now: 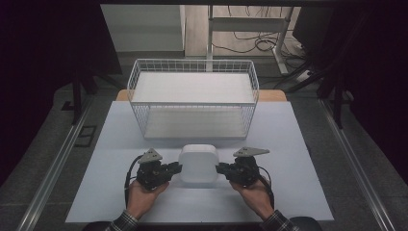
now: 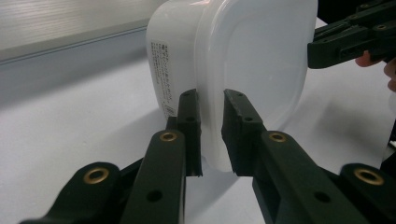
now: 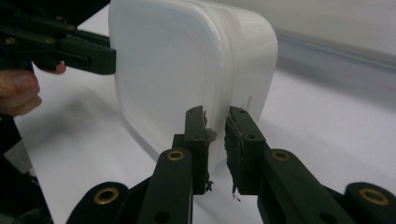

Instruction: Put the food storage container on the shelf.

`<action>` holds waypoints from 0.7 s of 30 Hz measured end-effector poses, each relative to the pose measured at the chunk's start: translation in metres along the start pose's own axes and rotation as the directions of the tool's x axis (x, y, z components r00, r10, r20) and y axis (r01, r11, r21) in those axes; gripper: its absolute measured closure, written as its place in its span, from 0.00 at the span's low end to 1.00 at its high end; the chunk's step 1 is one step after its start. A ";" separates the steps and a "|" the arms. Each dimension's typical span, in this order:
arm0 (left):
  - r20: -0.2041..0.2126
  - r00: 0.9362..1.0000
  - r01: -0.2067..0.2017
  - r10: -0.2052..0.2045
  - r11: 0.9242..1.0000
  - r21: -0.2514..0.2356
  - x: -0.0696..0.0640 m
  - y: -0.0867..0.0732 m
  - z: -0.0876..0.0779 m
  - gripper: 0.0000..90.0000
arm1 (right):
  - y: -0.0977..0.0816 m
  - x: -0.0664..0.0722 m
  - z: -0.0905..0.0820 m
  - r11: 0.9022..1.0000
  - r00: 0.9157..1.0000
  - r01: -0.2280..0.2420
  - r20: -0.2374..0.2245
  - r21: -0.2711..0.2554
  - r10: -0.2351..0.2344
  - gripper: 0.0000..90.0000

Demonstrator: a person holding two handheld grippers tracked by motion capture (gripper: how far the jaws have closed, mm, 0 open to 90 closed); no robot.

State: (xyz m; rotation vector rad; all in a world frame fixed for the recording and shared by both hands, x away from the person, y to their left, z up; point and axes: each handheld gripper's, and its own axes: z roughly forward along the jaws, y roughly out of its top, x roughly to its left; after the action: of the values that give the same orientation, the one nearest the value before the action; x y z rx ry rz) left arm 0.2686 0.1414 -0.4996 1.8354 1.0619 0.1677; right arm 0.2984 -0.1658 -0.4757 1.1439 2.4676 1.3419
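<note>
We see a white, rounded-square plastic container with a translucent lid [image 1: 197, 163] sitting low centre of the high view, on the pale grey worktop [image 1: 288, 144], just in front of the white wire basket [image 1: 192, 96].

Labels: a small sticker of fine black print runs down the container's side wall, seen left of centre in the left gripper view [image 2: 163, 79]; the print is too small for us to read. A faint line of print also shows on the side wall in the right gripper view, also unreadable. We spot no brand name.

Contents: the lid is on, the walls are opaque, so we cannot tell what is inside. The wire basket holds a flat white board lying across its upper part and a pale floor panel below; we see no loose items in it.

Left tool [image 1: 177, 168], lower left of centre in the high view: its jaws are nearly closed and pinch the container's lid rim between the pads [image 2: 189, 126]. Right tool [image 1: 220, 168], lower right of centre: same, narrow gap, pads [image 3: 195, 140] pressed on the opposite rim edge. Each tool's jaws appear far off in the other's gripper view, on the far edge of the container.

Person's hands come in from the bottom edge, plaid cuffs showing. Cables lie on the floor beyond the worktop, top centre.
</note>
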 end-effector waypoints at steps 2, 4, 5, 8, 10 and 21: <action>-0.001 1.000 0.008 -0.008 1.000 -0.010 0.000 0.001 -0.001 0.86 | 0.001 0.000 -0.001 1.000 1.000 -0.001 0.004 -0.020 0.001 0.88; -0.008 1.000 0.007 -0.007 1.000 -0.023 -0.001 0.003 -0.002 0.86 | 0.002 0.000 -0.002 0.999 1.000 0.005 0.008 -0.038 -0.005 0.88; -0.009 1.000 0.007 -0.007 1.000 -0.028 -0.001 0.004 -0.002 0.87 | 0.003 0.000 -0.002 0.999 1.000 0.007 0.009 -0.046 -0.007 0.88; -0.018 1.000 0.003 -0.003 0.999 -0.033 -0.002 0.006 -0.003 0.87 | 0.005 -0.001 -0.002 0.999 1.000 0.009 0.007 -0.051 -0.008 0.88; -0.020 1.000 -0.002 0.001 0.999 -0.033 -0.001 0.007 -0.003 0.87 | 0.006 -0.001 -0.001 0.999 1.000 0.009 0.008 -0.052 -0.009 0.87; -0.044 0.999 -0.017 0.015 0.998 -0.059 0.010 0.028 -0.001 0.87 | 0.025 -0.012 0.010 0.997 0.999 0.028 0.028 -0.075 -0.026 0.87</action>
State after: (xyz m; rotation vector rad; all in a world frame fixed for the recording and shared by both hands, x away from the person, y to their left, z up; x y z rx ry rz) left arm 0.2909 0.1456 -0.4802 1.7946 1.0619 0.2475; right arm 0.3247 -0.1588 -0.4653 1.1010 2.3839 1.3900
